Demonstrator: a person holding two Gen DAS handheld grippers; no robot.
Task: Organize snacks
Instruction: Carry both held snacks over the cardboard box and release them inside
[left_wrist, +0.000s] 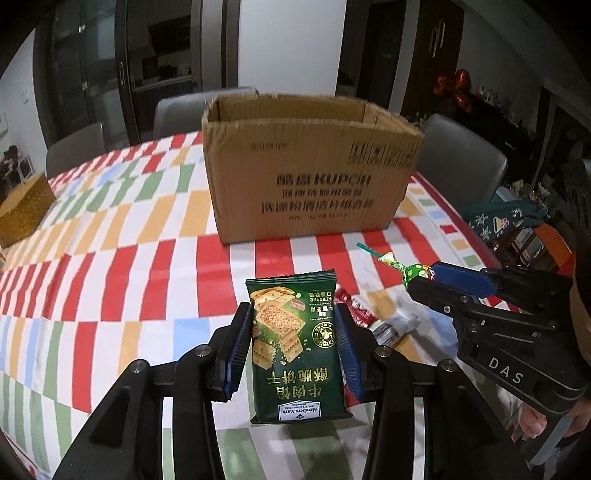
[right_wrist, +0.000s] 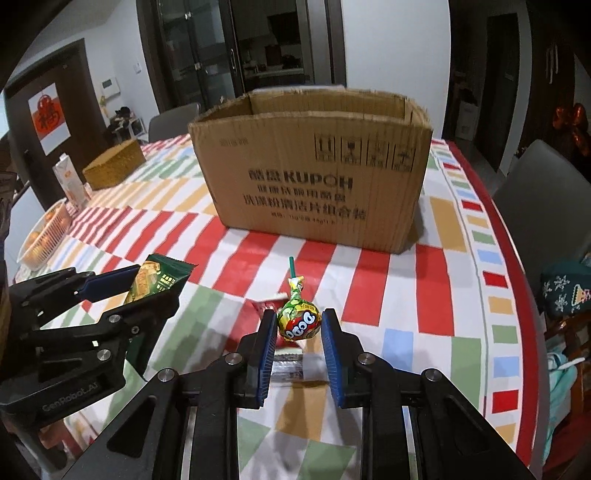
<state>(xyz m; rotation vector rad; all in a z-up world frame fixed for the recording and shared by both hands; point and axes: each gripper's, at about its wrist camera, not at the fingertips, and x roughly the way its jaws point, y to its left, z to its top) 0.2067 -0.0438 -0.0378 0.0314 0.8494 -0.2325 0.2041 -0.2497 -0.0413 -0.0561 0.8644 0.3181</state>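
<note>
My left gripper (left_wrist: 293, 314) is shut on a dark green cracker packet (left_wrist: 295, 343) and holds it upright above the table; the packet also shows in the right wrist view (right_wrist: 155, 278). My right gripper (right_wrist: 299, 325) is shut on a lollipop (right_wrist: 298, 320) with a green stick pointing up; the lollipop also shows in the left wrist view (left_wrist: 399, 267). An open cardboard box (left_wrist: 314, 166) stands ahead of both grippers, also seen in the right wrist view (right_wrist: 314, 166). Red and silver snack packets (left_wrist: 373, 317) lie on the table below the grippers.
The table has a striped cloth (right_wrist: 369, 273). A woven box (right_wrist: 114, 162), a carton (right_wrist: 70, 181) and a basket of oranges (right_wrist: 44, 232) sit at the left. Grey chairs (left_wrist: 461, 158) stand behind and right of the table.
</note>
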